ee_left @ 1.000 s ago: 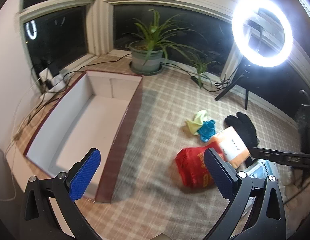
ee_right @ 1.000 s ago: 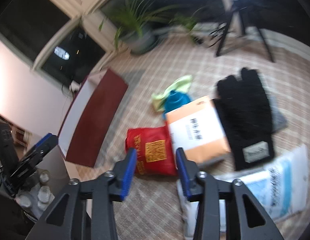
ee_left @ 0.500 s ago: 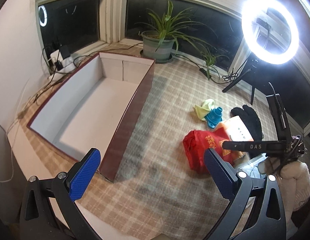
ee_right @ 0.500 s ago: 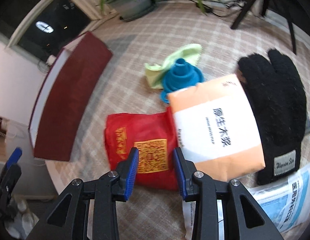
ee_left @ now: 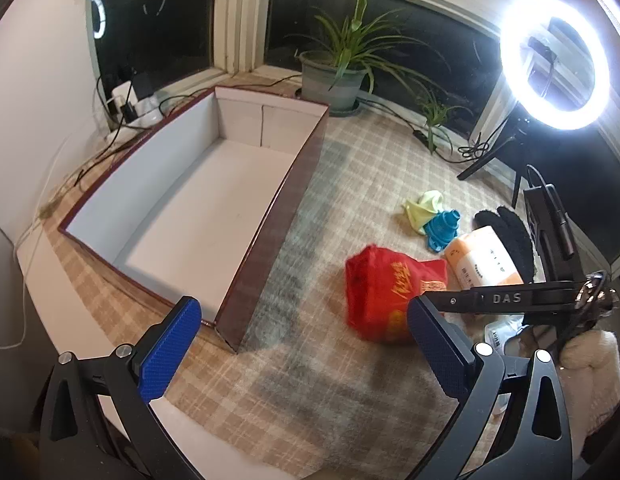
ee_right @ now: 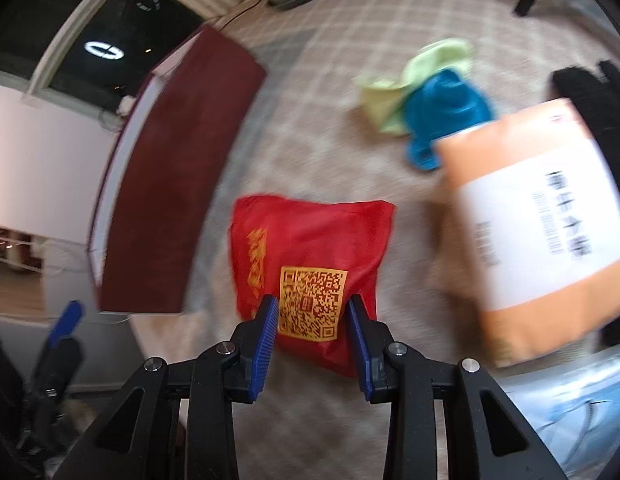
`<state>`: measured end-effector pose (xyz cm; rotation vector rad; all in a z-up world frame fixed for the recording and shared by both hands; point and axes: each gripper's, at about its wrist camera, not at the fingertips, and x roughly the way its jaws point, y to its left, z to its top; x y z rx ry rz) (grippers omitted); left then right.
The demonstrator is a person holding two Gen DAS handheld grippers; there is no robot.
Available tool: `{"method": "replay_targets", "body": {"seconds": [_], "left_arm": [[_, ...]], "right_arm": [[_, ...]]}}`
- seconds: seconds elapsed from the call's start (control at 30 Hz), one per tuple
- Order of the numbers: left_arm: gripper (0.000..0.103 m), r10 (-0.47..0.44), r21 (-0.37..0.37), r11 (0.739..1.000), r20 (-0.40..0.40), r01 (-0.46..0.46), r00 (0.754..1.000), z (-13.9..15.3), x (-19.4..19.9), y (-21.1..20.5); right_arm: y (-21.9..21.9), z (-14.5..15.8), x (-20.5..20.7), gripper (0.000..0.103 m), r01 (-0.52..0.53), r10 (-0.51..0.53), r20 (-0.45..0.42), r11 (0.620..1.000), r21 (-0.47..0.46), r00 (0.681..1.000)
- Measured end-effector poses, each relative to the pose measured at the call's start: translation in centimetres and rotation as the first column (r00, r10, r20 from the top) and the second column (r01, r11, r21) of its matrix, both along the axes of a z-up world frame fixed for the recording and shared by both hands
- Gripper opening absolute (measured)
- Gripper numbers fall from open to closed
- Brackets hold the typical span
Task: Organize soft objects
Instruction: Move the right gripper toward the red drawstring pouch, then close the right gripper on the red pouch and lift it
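A red cloth bag (ee_left: 385,292) with a yellow QR patch lies on the checked cloth right of the open brown box (ee_left: 270,232). My right gripper (ee_right: 311,304) hangs just over the red bag (ee_right: 310,248), its jaws narrowly open on either side of the QR patch, not pressing on it. The right gripper's black body (ee_left: 505,300) crosses the left wrist view. My left gripper (ee_left: 302,312) stands wide open over the cloth by the box's near corner, holding nothing. Right of the bag lie an orange tissue pack (ee_right: 541,232), a blue ribbed piece (ee_right: 445,112), a yellow-green cloth (ee_right: 425,68) and a black glove (ee_right: 601,96).
The box (ee_right: 178,176) is white inside with nothing in it. A pale blue plastic packet (ee_right: 569,404) lies at the near right. A ring light on a tripod (ee_left: 553,60), a potted plant (ee_left: 333,80) and cables line the window side. Something fluffy and cream (ee_left: 589,364) shows at the right edge.
My right gripper has dropped and closed in on the red bag, which now fills the space ahead of its fingers. The left gripper has sunk slightly, and the right gripper's body has entered its view.
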<state>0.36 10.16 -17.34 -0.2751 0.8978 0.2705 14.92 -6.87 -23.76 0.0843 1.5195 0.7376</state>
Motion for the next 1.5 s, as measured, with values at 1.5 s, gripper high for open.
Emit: {"method": "replay_targets", "body": {"seconds": [1.5], "left_arm": [[0.093,-0.006,-0.270,0.962,-0.127,-0.029,0.992,-9.9,4.4,-2.7]], "right_arm": [[4.8,-1.4,4.1,0.062,-0.306,0.305,-0.033,0.952,-0.005,0.952]]}}
